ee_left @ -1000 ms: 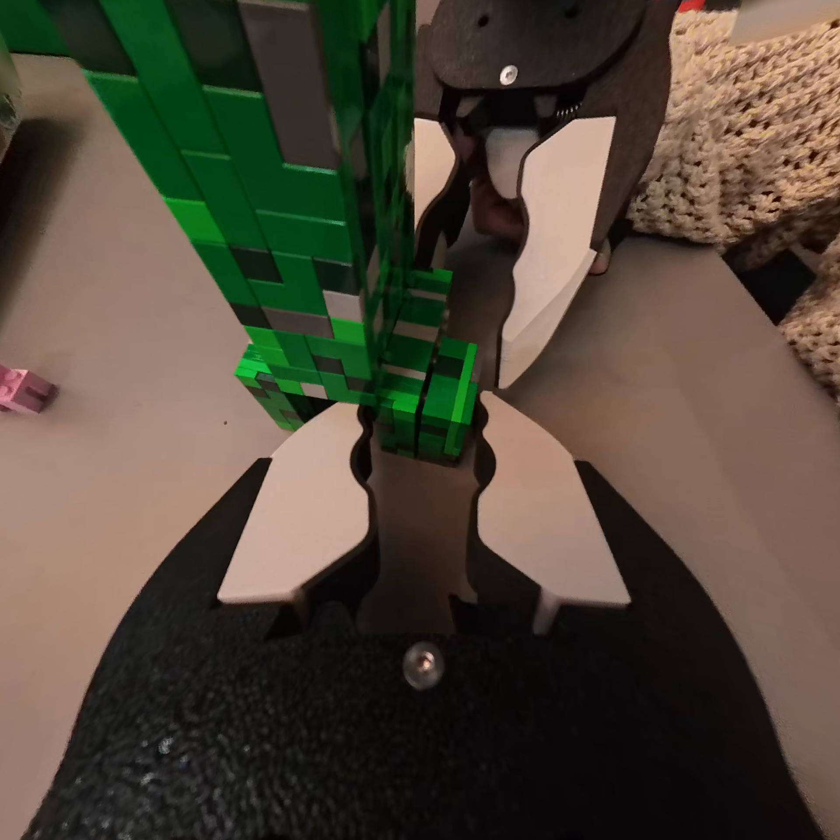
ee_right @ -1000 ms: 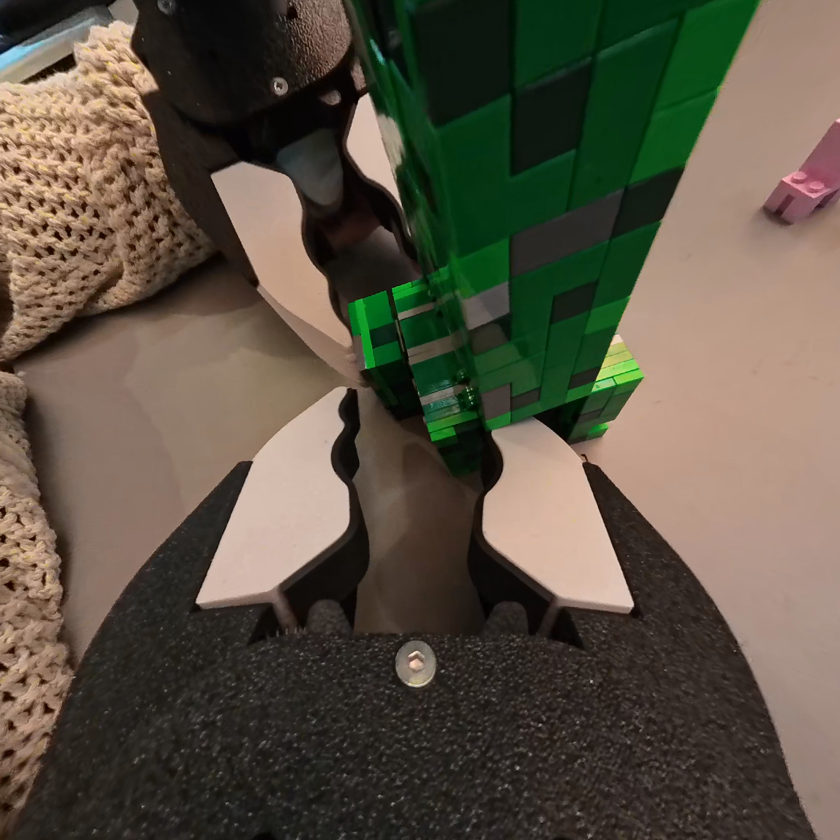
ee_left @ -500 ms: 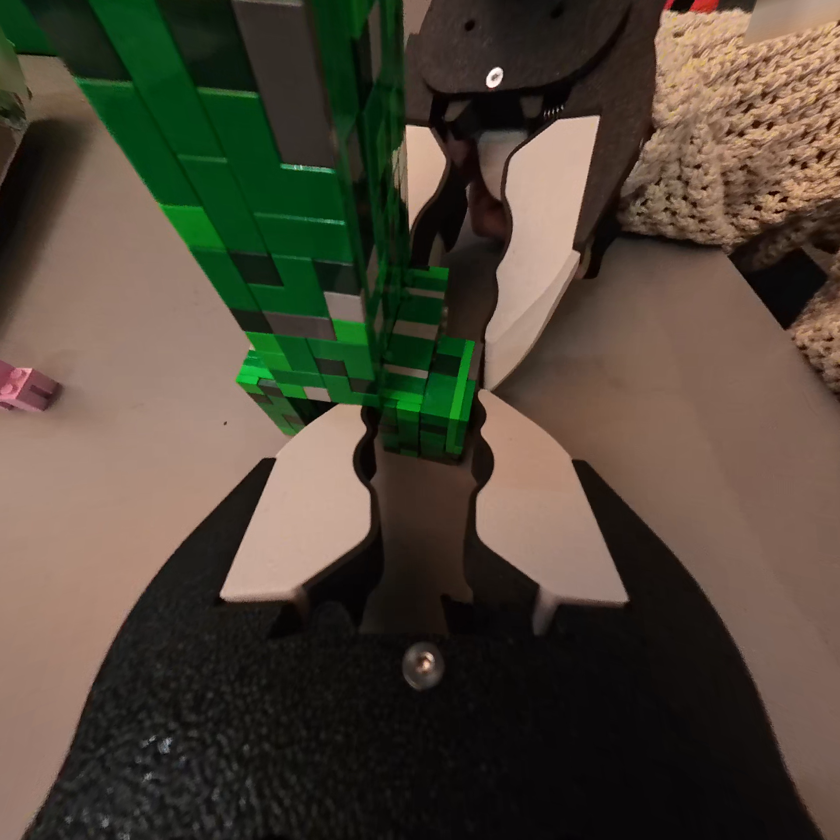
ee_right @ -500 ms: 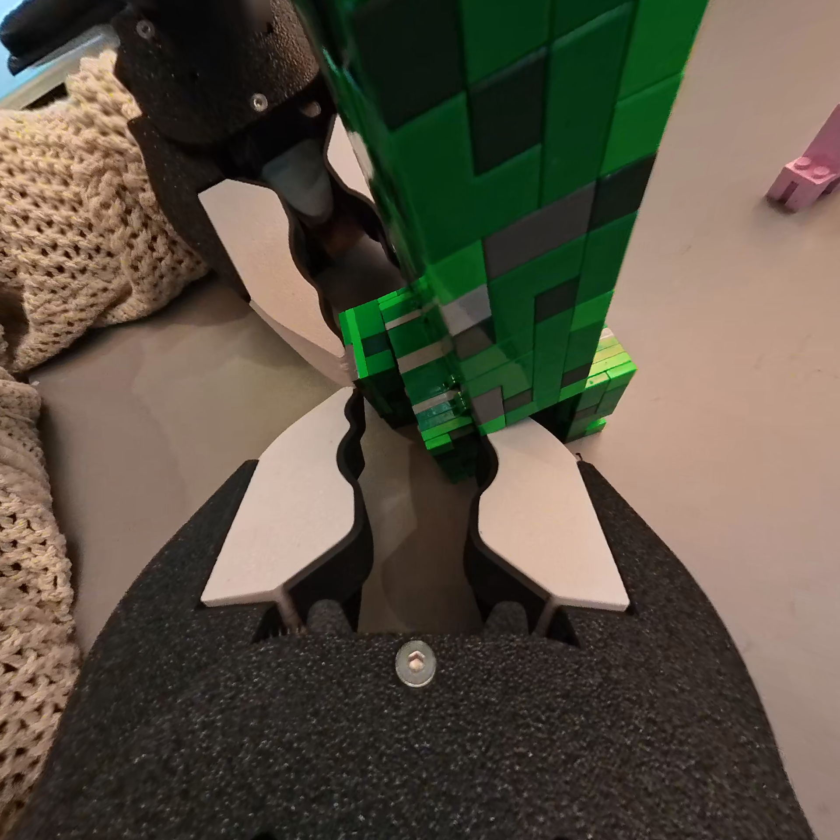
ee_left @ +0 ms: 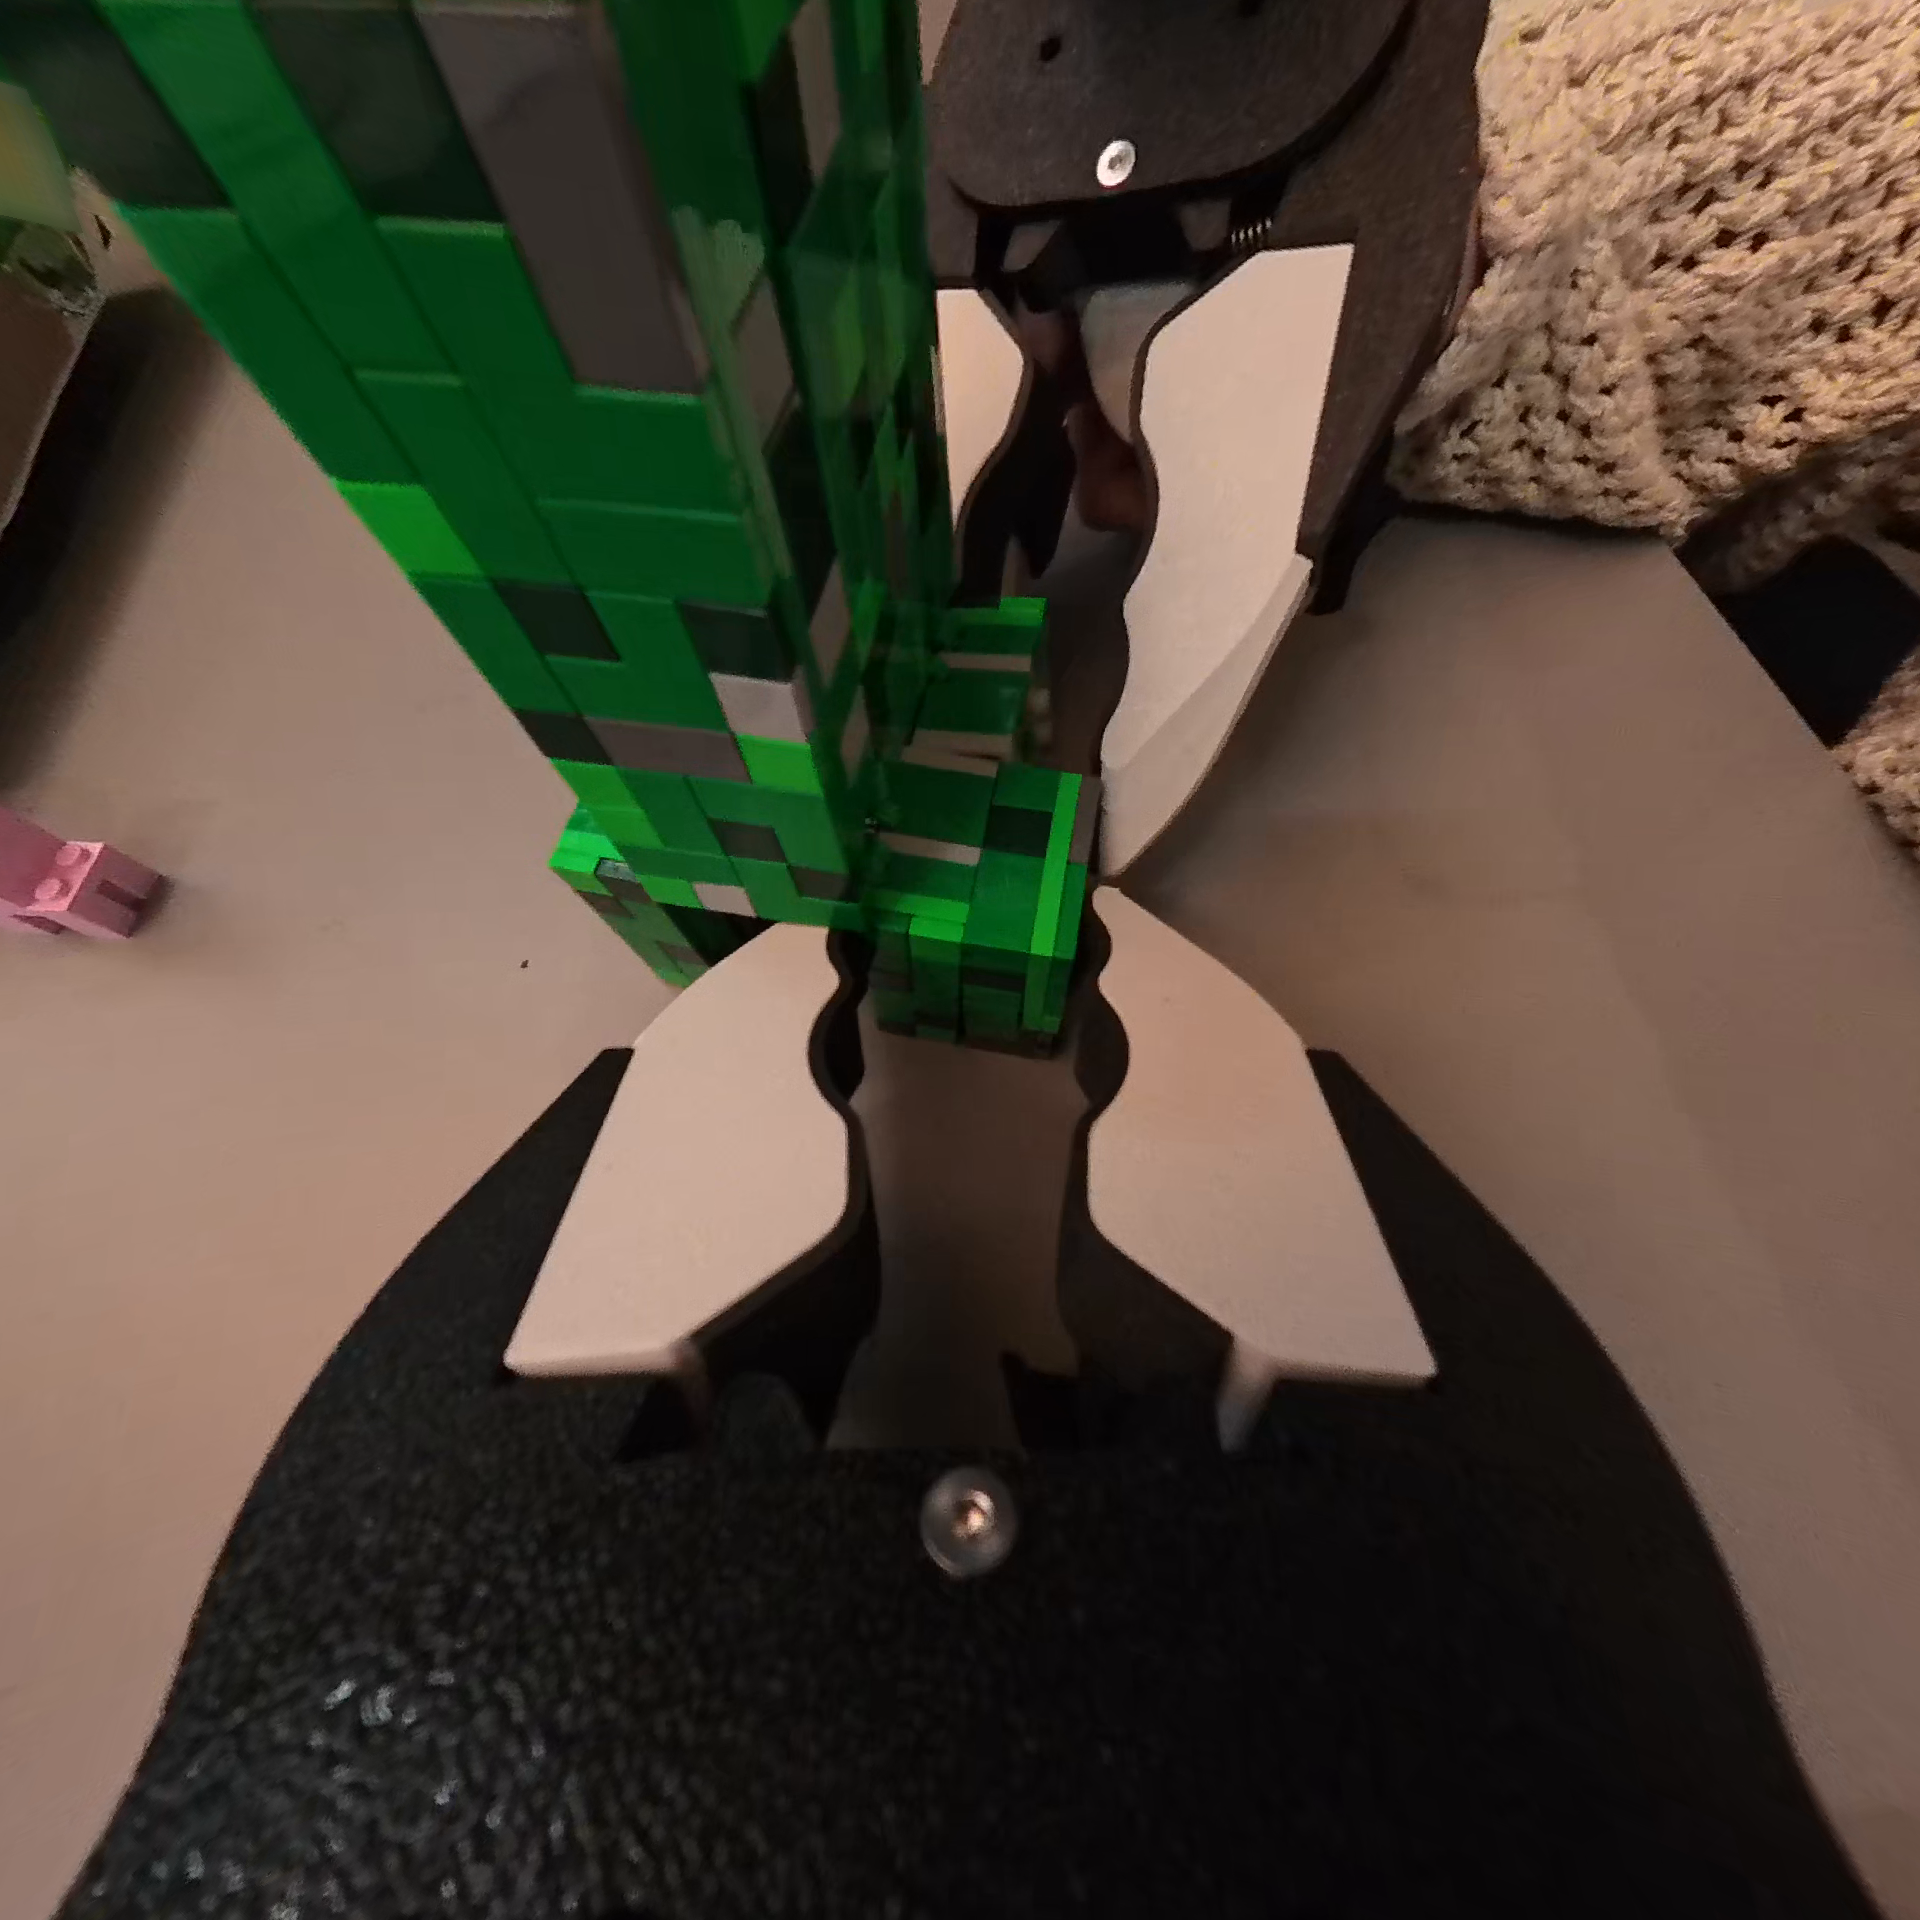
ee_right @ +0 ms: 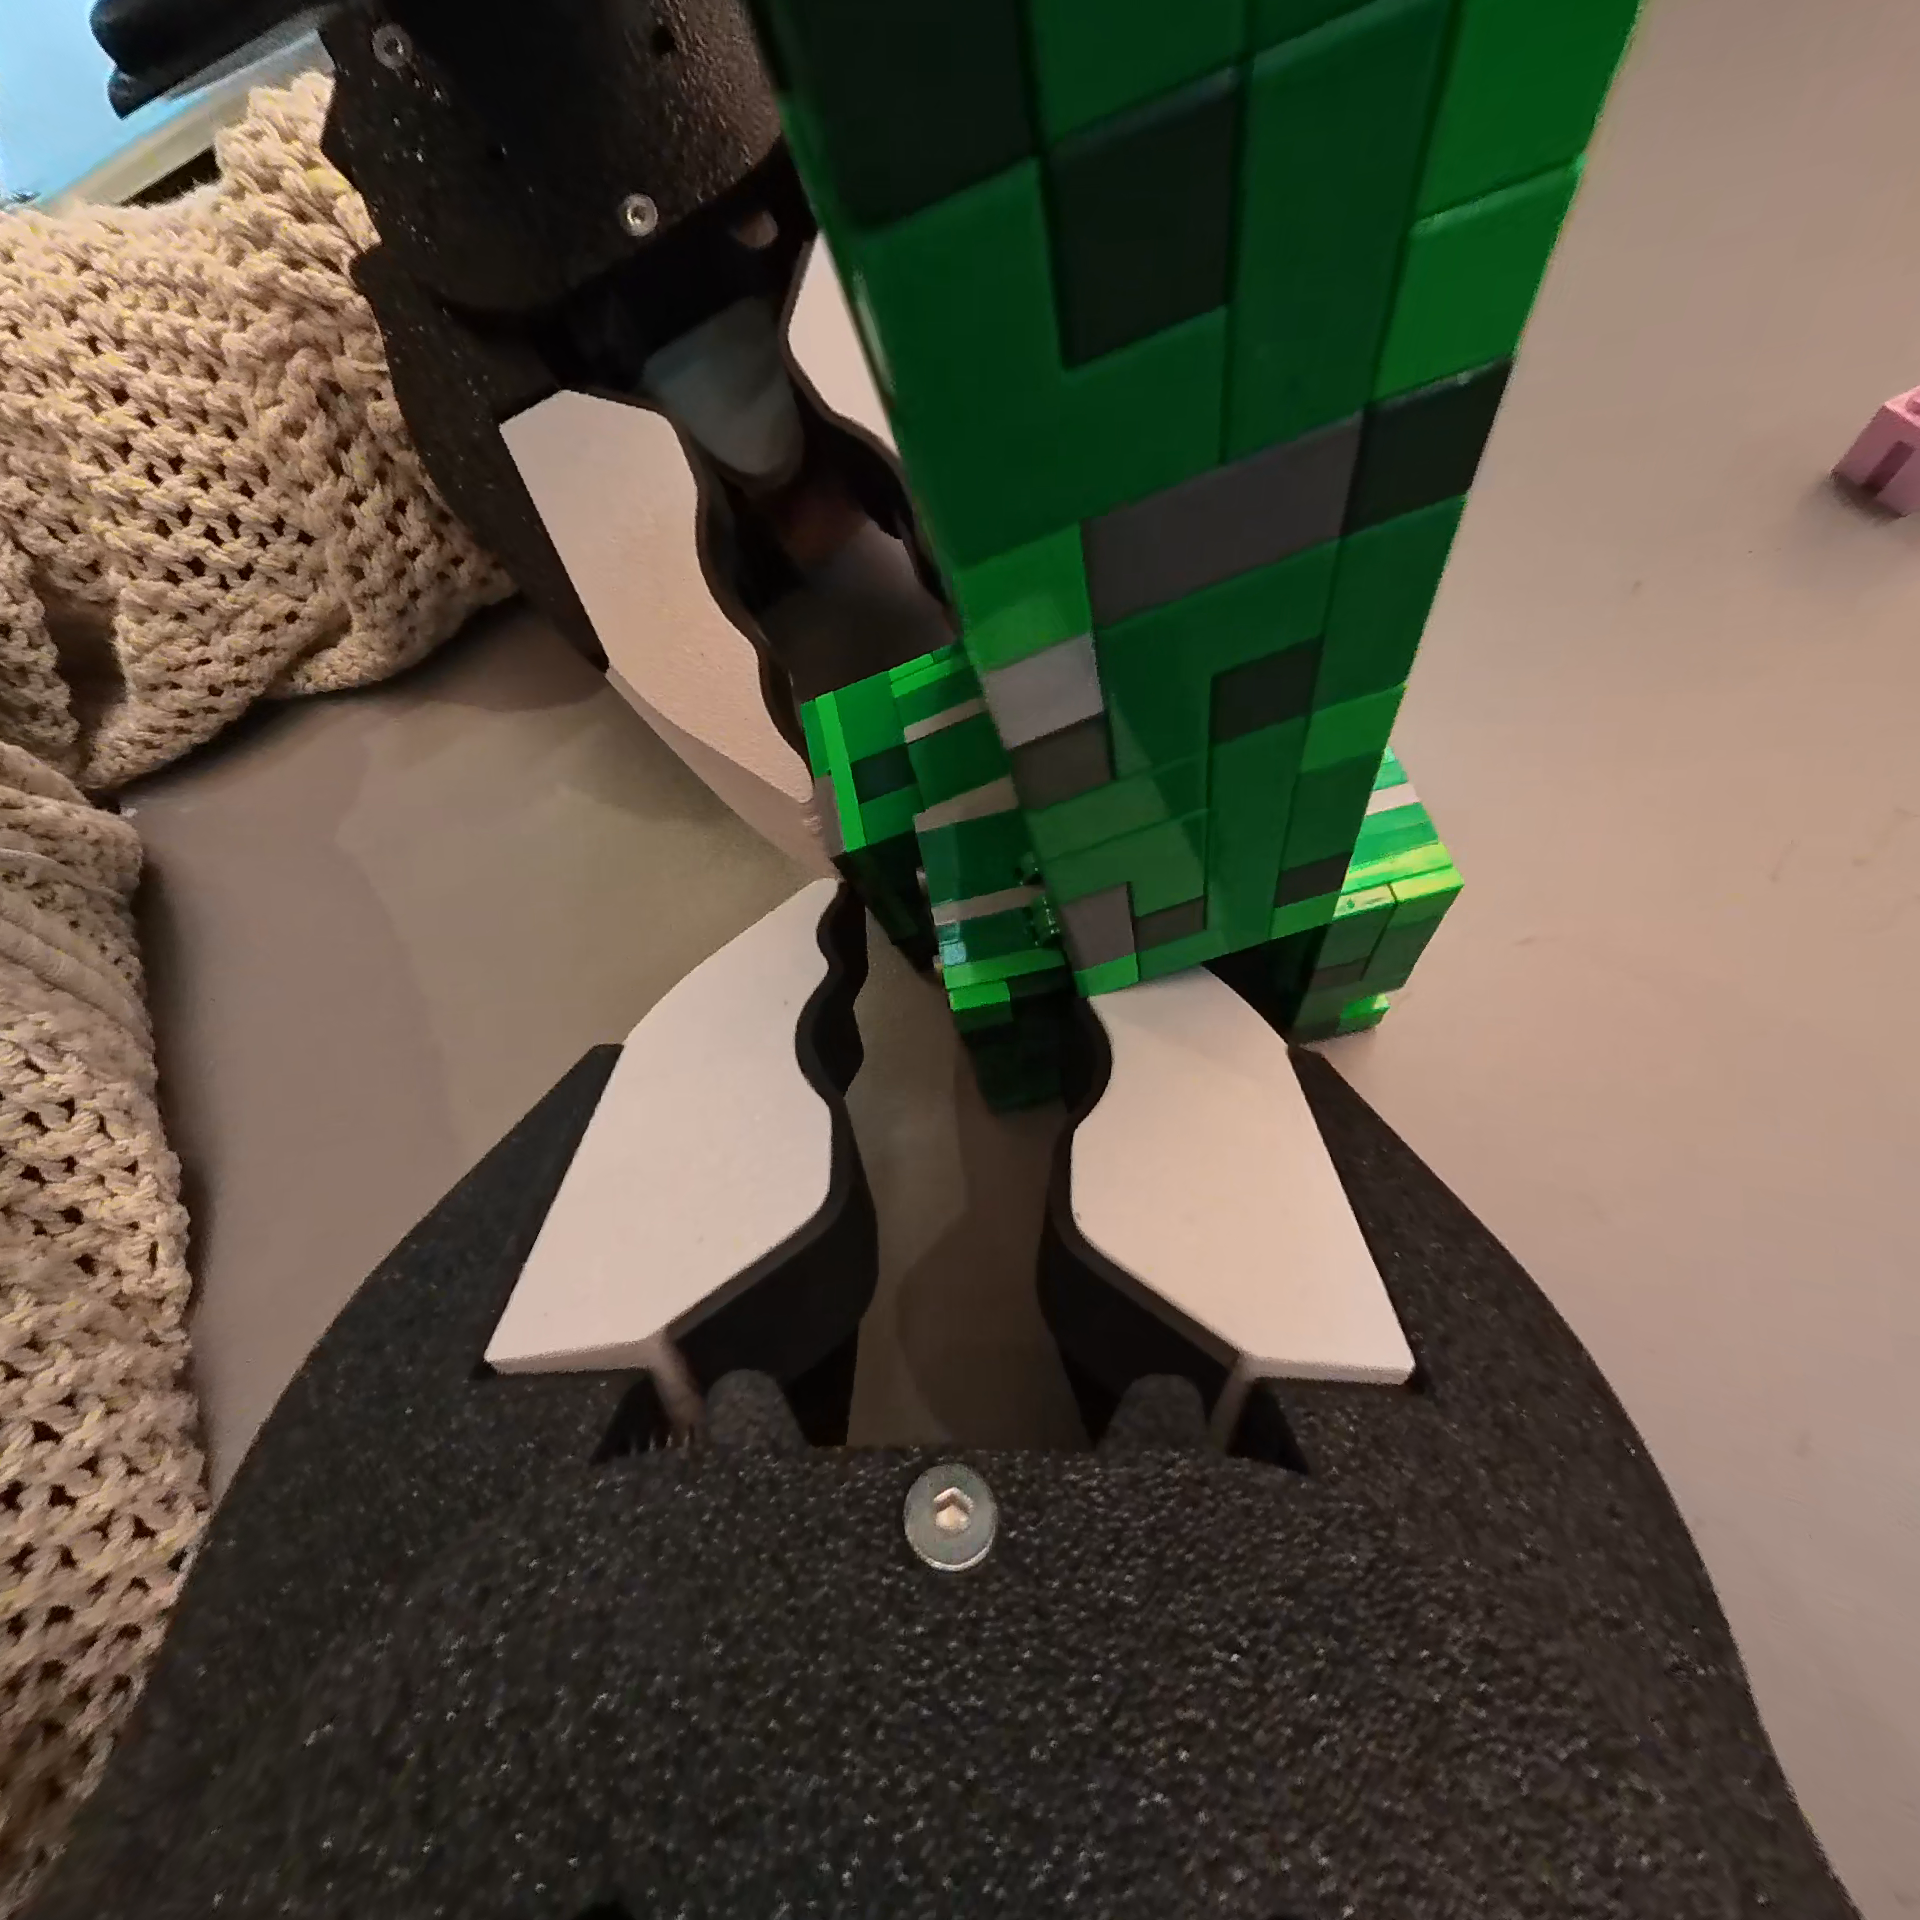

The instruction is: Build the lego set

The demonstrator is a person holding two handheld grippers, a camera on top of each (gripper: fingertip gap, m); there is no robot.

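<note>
- Your green lego figure (ee_left: 582, 436) stands upright on the grey worktop (ee_left: 1455, 1039), a tall column of green, dark and grey tiles rising out of the top of both views; its blocky foot (ee_left: 977, 914) sits at the base.
- No writing or brand mark can be read on any brick or on either tool.
- Your left gripper (ee_left: 971, 961) has its jaws part-way apart, straddling the foot with both tips at its sides; a firm clamp cannot be told.
- Your right gripper (ee_right: 961, 971) faces it from the other side, jaws likewise part-way apart around the foot's lower bricks, tips close to your left gripper's.
- A small pink lego piece (ee_left: 62, 891) lies well apart on the worktop.
- A cream knitted fabric (ee_right: 156, 436) lies along the worktop's edge.
</note>
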